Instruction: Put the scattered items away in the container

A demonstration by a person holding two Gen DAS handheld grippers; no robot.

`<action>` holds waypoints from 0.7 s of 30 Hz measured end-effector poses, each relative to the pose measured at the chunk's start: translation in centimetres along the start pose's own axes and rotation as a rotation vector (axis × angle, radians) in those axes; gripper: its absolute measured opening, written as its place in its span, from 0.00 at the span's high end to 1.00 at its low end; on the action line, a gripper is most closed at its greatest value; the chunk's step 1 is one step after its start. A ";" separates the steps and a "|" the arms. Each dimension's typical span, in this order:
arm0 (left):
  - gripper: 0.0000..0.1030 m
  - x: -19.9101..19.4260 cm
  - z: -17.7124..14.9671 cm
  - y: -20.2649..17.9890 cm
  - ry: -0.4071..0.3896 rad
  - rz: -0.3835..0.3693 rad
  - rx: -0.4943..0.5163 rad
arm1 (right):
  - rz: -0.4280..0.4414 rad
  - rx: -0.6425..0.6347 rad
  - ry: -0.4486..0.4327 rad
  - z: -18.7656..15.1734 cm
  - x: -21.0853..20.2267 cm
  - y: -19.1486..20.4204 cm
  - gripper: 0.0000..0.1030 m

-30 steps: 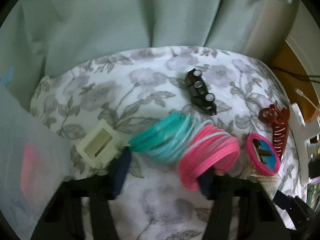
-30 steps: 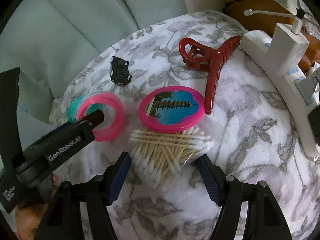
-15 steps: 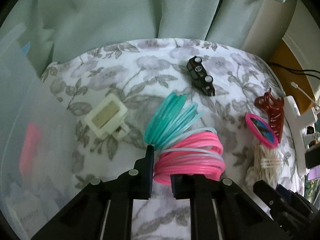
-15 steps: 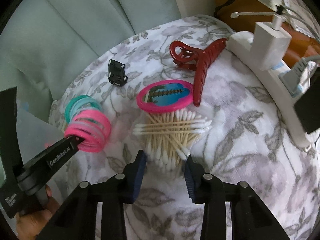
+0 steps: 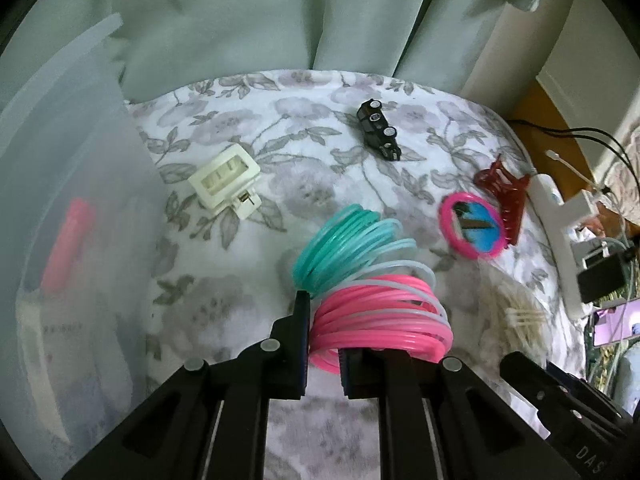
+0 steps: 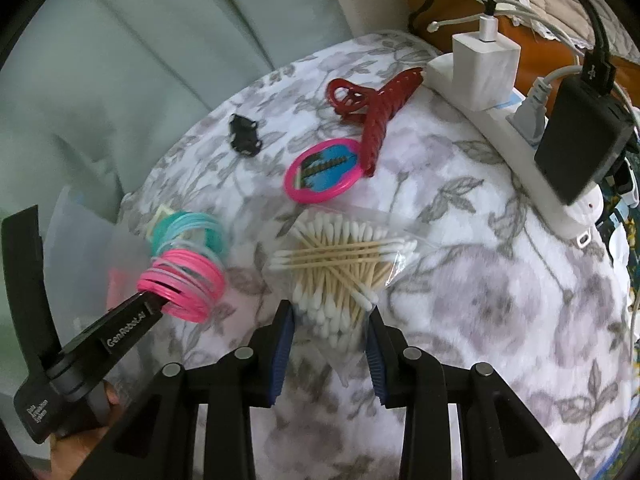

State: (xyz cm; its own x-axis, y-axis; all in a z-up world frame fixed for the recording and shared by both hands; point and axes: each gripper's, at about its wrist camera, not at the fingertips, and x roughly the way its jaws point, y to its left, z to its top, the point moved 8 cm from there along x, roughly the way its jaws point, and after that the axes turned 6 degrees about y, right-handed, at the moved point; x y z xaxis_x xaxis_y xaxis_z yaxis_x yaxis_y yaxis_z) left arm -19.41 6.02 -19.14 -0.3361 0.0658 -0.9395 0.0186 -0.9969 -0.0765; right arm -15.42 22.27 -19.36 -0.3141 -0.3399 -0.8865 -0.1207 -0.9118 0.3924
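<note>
My left gripper [image 5: 322, 342] is shut on the pink end of a pink and teal plastic coil spring [image 5: 376, 312], held just above the floral cloth [image 5: 248, 292]. The teal end droops toward the cloth. In the right wrist view the same left gripper [image 6: 154, 302] and coil spring [image 6: 184, 276] sit at the left. My right gripper [image 6: 330, 344] is shut on the near end of a clear bag of cotton swabs [image 6: 340, 260]. The translucent container [image 5: 60, 208] stands at the far left, with a pink item inside.
On the cloth lie a white clip [image 5: 224, 180], a black toy car [image 5: 378, 130], a red hair claw [image 6: 372, 104] and a pink round mirror [image 6: 324, 176]. A white power strip [image 6: 516, 128] with chargers runs along the right edge. Green curtains hang behind.
Both grippers went from open to shut, left on the coil spring, right on the swab bag. The left gripper has lifted the coil, and the container now fills more of its view.
</note>
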 end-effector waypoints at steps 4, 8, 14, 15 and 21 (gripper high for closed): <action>0.88 -1.5 -0.7 0.0 -0.018 -0.010 -0.007 | 0.016 -0.030 -0.021 -0.4 -1.3 1.2 0.64; 0.88 -3.3 -0.9 0.1 -0.050 -0.020 -0.007 | 0.030 -0.057 -0.060 -0.6 -3.1 2.3 0.64; 0.88 -6.6 -0.9 0.2 -0.110 -0.040 -0.013 | 0.055 -0.080 -0.124 -0.8 -6.2 3.6 0.64; 0.88 -7.1 -0.9 0.2 -0.121 -0.043 -0.014 | 0.059 -0.083 -0.135 -0.8 -6.6 3.8 0.64; 0.88 -10.4 -0.9 0.3 -0.181 -0.063 -0.020 | 0.078 -0.104 -0.199 -1.0 -9.7 5.2 0.64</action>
State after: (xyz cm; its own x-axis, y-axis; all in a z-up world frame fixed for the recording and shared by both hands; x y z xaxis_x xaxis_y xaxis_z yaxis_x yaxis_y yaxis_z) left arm -15.03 5.08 -9.69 -0.5013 0.1170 -0.8573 0.0106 -0.9899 -0.1413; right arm -12.11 20.61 -9.00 -0.4992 -0.3679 -0.7845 0.0062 -0.9069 0.4213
